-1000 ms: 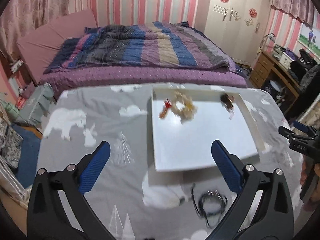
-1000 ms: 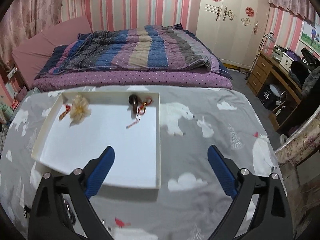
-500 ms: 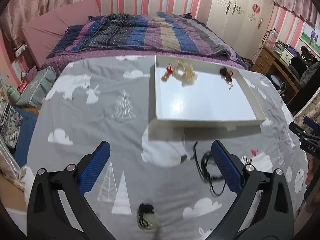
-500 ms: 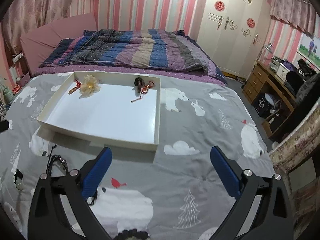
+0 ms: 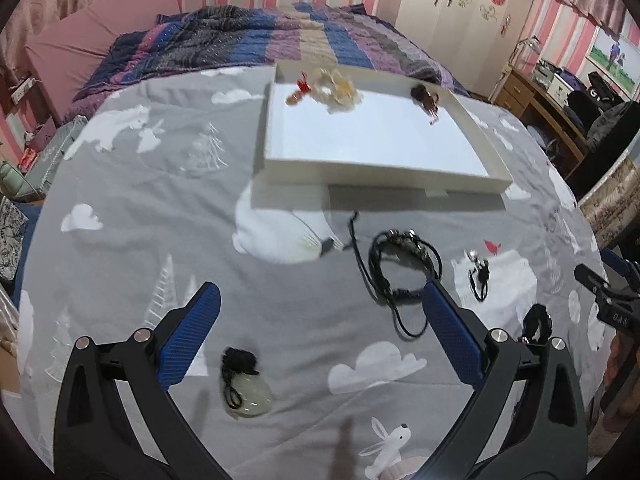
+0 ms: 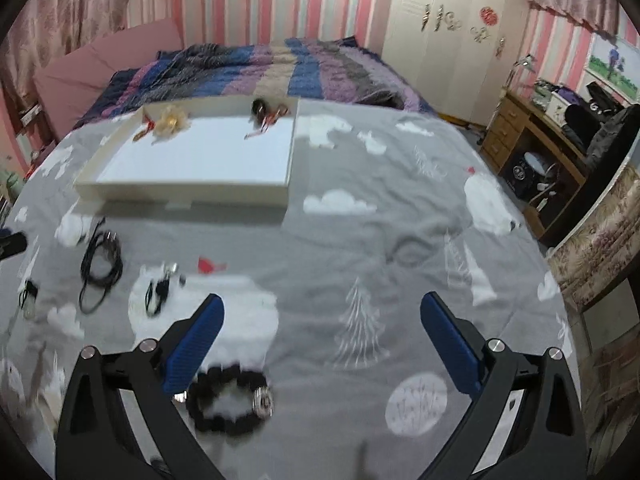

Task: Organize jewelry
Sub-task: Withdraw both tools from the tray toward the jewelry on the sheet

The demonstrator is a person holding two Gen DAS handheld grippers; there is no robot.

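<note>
Jewelry is seen loose on the grey printed cloth, w/ a jade pendant (image 5: 248,394) between the spread left claw (image 5: 320,320), a black bead bracelet (image 6: 230,402) by the spread, empty right claw (image 6: 320,326), and the white tray (image 5: 380,172) kept near for sorting.

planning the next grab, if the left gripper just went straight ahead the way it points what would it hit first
Probably the grey tablecloth short of the white tray. The left gripper is open and empty, and the black cord bracelet lies just right of that line; depth is hard to judge.
</note>
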